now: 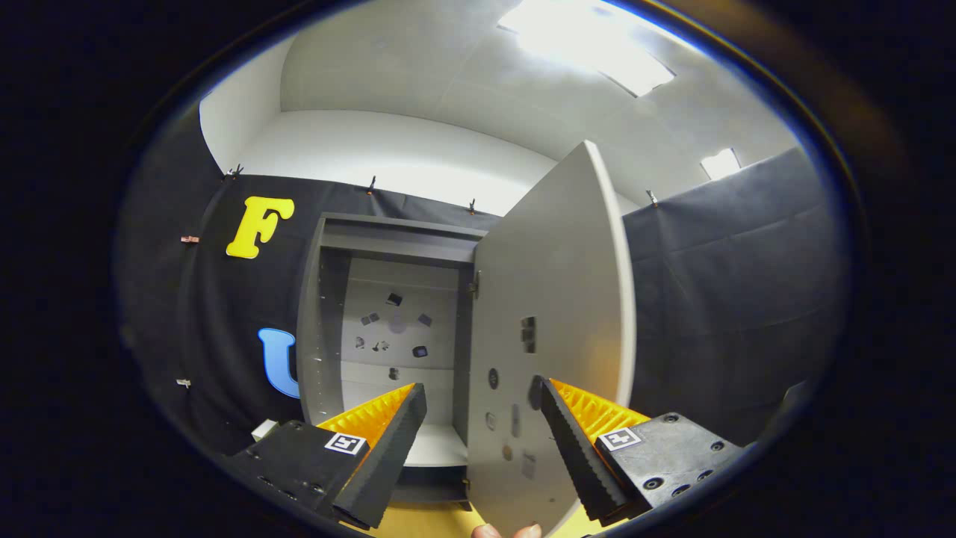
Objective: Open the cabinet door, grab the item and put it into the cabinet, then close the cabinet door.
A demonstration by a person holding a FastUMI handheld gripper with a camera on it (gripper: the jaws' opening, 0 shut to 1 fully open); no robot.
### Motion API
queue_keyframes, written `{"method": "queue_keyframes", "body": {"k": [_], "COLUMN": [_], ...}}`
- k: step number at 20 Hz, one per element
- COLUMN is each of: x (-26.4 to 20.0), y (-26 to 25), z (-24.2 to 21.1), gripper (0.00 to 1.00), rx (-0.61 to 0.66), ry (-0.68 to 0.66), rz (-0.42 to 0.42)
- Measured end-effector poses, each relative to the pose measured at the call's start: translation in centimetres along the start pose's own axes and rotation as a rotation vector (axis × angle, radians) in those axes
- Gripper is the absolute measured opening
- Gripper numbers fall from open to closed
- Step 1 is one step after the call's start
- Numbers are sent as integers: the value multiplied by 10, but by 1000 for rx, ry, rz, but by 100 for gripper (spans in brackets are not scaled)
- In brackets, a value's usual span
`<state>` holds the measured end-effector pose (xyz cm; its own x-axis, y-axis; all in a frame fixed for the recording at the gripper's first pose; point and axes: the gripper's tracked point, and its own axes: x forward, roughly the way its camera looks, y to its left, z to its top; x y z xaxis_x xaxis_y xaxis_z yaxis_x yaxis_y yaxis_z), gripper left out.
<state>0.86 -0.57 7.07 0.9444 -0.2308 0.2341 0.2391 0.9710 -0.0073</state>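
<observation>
Already the cabinet stands open ahead of the gripper, backed against the booth's black cloth. Its door has swung out on hinges at the cabinet's right side and stands edge-on just ahead of the fingers, its lower part falling between them. The fingers are spread apart and press on nothing; the right one lies close against the door's inner face, though contact cannot be told. Fingertips of a person's hand show at the door's bottom edge, just below the gripper.

Inside, the cabinet shows a pale back wall dotted with small dark marks and a light shelf low down, bare where it shows. The item to be stored is nowhere to be pointed at, so its weight and grip cannot be judged.

The door looks a stiff, flat, smooth panel, probably light on its hinges. Its free edge is the likely place to push or pinch when closing; the smooth face may slip.
</observation>
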Motion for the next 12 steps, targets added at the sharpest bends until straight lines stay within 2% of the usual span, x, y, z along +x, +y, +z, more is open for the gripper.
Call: {"method": "queue_keyframes", "body": {"k": [3, 6, 12], "x": [-19, -31, -34], "y": [-30, -76, -190], "z": [0, -8, -37], "gripper": [97, 97, 97], "rx": [-11, -43, -85], "ry": [21, 46, 108], "rz": [-25, -89, -279]}}
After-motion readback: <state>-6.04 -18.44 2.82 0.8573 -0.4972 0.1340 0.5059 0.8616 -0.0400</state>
